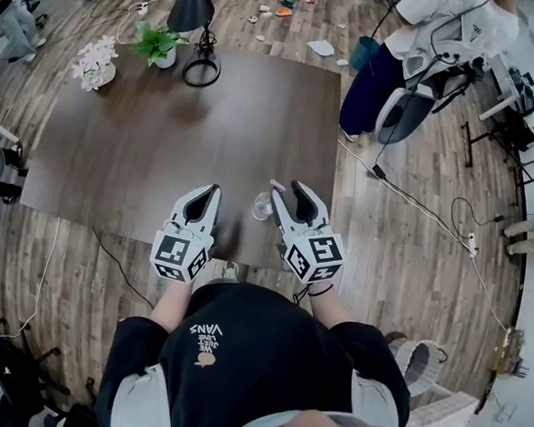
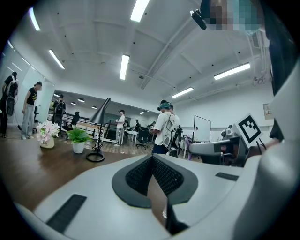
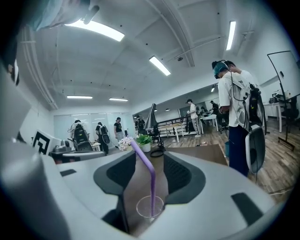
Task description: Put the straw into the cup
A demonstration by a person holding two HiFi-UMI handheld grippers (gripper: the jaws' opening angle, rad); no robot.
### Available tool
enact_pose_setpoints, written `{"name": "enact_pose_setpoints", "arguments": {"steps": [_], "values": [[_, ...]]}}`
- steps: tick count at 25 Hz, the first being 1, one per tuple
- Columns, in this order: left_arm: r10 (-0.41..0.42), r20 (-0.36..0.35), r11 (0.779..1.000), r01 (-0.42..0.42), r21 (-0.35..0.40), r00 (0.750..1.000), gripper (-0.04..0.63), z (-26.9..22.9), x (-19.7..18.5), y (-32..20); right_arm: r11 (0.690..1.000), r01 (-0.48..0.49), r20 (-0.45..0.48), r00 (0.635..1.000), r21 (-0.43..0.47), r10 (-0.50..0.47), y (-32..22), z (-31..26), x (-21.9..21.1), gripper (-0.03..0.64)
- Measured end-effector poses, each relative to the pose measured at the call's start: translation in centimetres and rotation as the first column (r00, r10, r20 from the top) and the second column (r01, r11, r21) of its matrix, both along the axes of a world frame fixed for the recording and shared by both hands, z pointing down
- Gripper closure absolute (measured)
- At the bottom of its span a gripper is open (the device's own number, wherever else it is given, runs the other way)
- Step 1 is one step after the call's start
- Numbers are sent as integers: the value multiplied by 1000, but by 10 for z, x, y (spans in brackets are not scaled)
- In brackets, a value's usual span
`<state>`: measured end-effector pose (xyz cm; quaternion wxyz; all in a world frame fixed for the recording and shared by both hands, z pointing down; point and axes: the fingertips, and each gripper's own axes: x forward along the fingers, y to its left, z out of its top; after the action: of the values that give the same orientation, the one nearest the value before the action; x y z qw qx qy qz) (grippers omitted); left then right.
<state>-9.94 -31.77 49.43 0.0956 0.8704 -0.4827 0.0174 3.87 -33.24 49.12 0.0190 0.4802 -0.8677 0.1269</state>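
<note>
A clear plastic cup [image 1: 262, 205] stands near the front edge of the dark brown table [image 1: 144, 145]. In the right gripper view the cup [image 3: 151, 206] holds a purple bendy straw [image 3: 151, 180], upright with its top bent toward the left. My right gripper [image 1: 289, 193] [image 3: 149, 164] is open, one jaw on each side of the straw, and its pads do not press on it. To the left of the cup, my left gripper [image 1: 214, 192] [image 2: 152, 158] is shut with nothing in it.
At the table's far edge stand a black desk lamp [image 1: 196, 30], a green potted plant [image 1: 158, 43] and white flowers [image 1: 95, 62]. A person with a chair [image 1: 424, 55] is at the back right. Cables cross the wooden floor [image 1: 413, 205].
</note>
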Motion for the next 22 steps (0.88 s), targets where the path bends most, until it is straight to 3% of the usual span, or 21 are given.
{"name": "enact_pose_setpoints", "arguments": {"steps": [20, 22], "values": [[5, -6, 1000, -5, 19, 1000, 584, -5, 8, 20, 998, -34, 14, 999, 58, 34, 21, -16, 16, 436], [4, -3, 1000, -3, 23, 1000, 584, -7, 9, 22, 996, -39, 16, 999, 76, 38, 24, -20, 19, 483]]}}
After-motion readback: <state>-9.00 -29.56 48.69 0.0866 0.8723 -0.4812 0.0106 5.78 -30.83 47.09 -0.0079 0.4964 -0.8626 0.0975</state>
